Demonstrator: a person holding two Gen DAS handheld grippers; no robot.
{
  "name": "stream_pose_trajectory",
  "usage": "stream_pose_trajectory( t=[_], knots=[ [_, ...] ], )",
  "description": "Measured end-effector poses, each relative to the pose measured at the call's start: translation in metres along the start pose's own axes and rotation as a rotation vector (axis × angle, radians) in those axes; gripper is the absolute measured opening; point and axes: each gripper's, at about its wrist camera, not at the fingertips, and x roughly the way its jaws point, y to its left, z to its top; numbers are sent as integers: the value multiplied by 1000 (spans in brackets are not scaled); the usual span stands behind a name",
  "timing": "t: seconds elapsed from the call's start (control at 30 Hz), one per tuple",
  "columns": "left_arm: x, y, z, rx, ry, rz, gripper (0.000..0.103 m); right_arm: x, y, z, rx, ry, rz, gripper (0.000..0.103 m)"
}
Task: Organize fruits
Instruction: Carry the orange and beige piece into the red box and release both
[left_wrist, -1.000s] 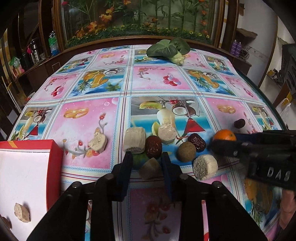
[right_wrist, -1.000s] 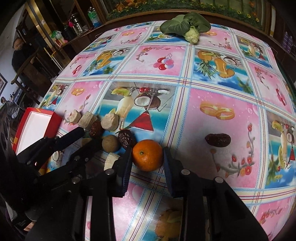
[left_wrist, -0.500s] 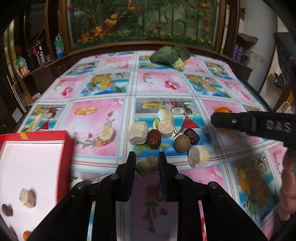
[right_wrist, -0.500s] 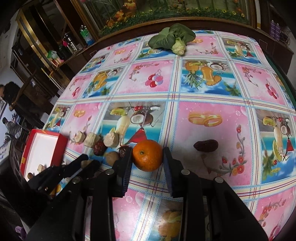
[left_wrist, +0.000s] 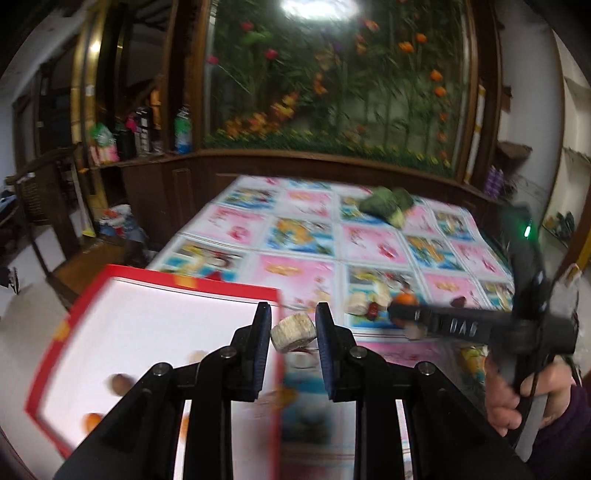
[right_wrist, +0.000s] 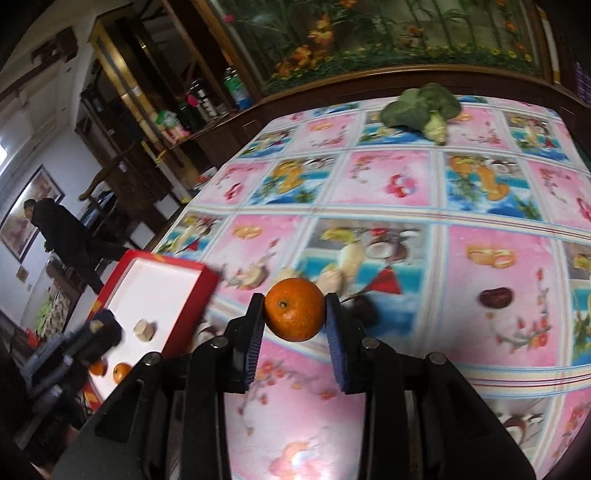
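Observation:
My left gripper (left_wrist: 293, 325) is shut on a beige cut fruit chunk (left_wrist: 293, 335), lifted off the table beside the right wall of the red box (left_wrist: 177, 286). The box's white floor holds a beige chunk (right_wrist: 144, 329), a brown round fruit (left_wrist: 120, 384) and small oranges (right_wrist: 122, 371). My right gripper (right_wrist: 295, 315) is shut on an orange (right_wrist: 295, 314), held above the table. Several beige chunks and dark dates (left_wrist: 373, 308) lie on the flowered tablecloth (right_wrist: 388, 184) behind it. A single date (right_wrist: 495, 297) lies to the right.
A leafy green vegetable (right_wrist: 421, 107) lies at the table's far edge. A wooden cabinet with bottles (right_wrist: 192, 107) stands behind left. A person in dark clothes (right_wrist: 55, 225) stands far left. A hand (left_wrist: 517, 398) grips the right tool's handle.
The left gripper closed on the beige chunk, lifted it and swung left toward the red box. The right gripper rose with the orange off the table.

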Motion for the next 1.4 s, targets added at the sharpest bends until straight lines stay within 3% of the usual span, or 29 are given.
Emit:
stream_pose_trajectory(
  t=[0.17, 0.37, 0.6, 0.9, 1.4],
  knots=[
    [-13, 37, -1, -36, -31, 91, 23, 23, 47, -15, -35, 87, 54, 35],
    [-12, 80, -18, -82, 1, 192, 23, 44, 126, -28, -95, 86, 164, 35],
    [-2, 108, -41, -110, 63, 259, 23, 62, 180, -42, -172, 96, 240, 35],
    [10, 112, -59, -82, 119, 307, 23, 80, 185, -62, -307, 93, 166, 35],
    [17, 109, -70, -77, 167, 335, 24, 79, 183, -65, -311, 67, 207, 35]
  ],
)
